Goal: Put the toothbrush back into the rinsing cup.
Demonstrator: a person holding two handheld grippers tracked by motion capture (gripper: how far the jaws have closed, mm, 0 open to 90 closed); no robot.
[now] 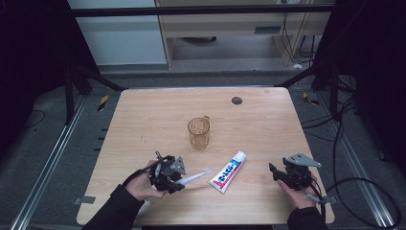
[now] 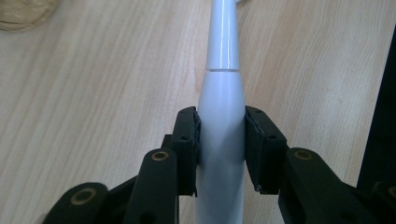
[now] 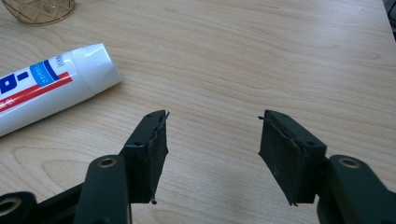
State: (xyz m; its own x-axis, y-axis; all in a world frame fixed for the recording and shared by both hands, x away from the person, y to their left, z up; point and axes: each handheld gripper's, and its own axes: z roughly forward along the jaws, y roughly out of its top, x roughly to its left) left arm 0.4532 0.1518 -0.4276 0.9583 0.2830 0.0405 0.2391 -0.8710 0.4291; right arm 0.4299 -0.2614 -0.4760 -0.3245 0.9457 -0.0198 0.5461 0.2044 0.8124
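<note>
The left gripper (image 2: 220, 149) is clamped on the white toothbrush (image 2: 220, 116). Its two pads press on the thick handle from both sides. In the high view the toothbrush (image 1: 194, 177) sticks out toward the middle of the table (image 1: 143, 110), low over the wood, just beside the toothpaste (image 1: 229, 172).

The right gripper (image 3: 212, 154) has its jaws wide apart with nothing between them. It sits near the table's right edge, with the toothpaste cap (image 3: 95, 65) close by.

I think the pick-up step is going on now. Next, the brush likely goes into the cup (image 1: 198, 132) at the middle of the table. For that the brush has to tip up and drop in without knocking the cup over.

The brush head is cut off at the top of the left gripper view. I cannot tell if the brush touches the table.
</note>
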